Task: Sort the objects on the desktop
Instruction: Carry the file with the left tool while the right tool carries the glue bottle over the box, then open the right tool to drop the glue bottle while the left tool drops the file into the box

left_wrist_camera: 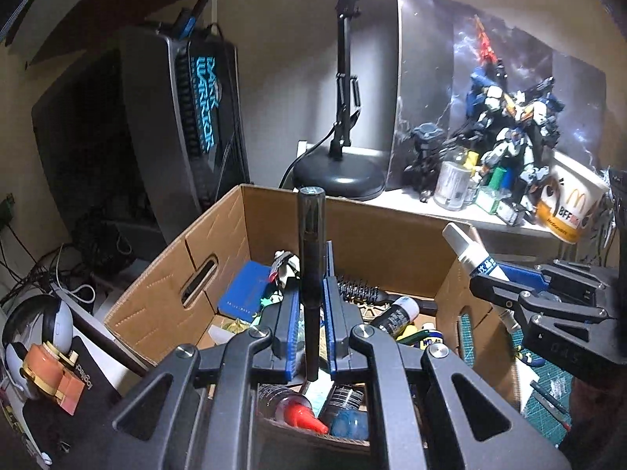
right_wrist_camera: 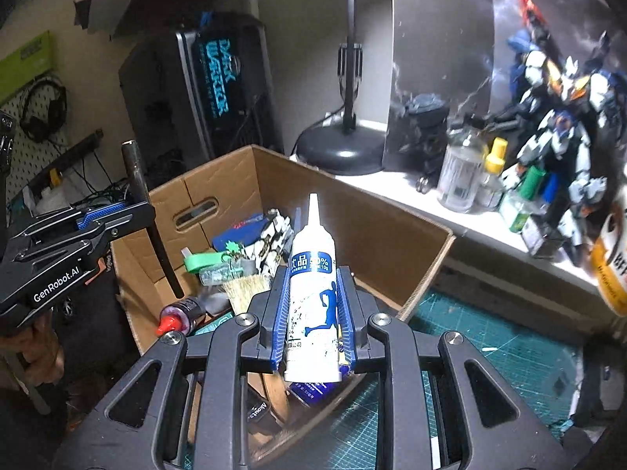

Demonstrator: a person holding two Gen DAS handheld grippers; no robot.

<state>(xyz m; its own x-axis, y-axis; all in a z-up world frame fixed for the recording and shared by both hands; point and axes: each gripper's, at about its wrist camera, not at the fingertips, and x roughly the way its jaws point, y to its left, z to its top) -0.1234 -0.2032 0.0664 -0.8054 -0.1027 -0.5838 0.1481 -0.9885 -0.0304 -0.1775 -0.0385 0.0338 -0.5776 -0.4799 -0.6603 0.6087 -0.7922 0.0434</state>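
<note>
My left gripper [left_wrist_camera: 310, 270] is shut on a long black pen [left_wrist_camera: 310, 243], held upright over the open cardboard box [left_wrist_camera: 352, 223]. It also shows at the left of the right wrist view [right_wrist_camera: 129, 211]. My right gripper [right_wrist_camera: 314, 274] is shut on a white squeeze bottle with blue print [right_wrist_camera: 313, 286], nozzle up, above the box's right side [right_wrist_camera: 352, 211]. That gripper and bottle [left_wrist_camera: 476, 258] show at the right of the left wrist view. The box holds a blue case [left_wrist_camera: 245, 290], a hairbrush [left_wrist_camera: 360, 291], a red-capped bottle [left_wrist_camera: 298, 411] and other small items.
A black lamp base [left_wrist_camera: 339, 174] stands behind the box. A shelf at the right carries model robots [left_wrist_camera: 513, 125], a glass jar [left_wrist_camera: 452, 186] and a McDonald's cup [left_wrist_camera: 568, 203]. A green cutting mat [right_wrist_camera: 490, 352] lies right of the box. A PC tower [left_wrist_camera: 184, 117] stands at back left.
</note>
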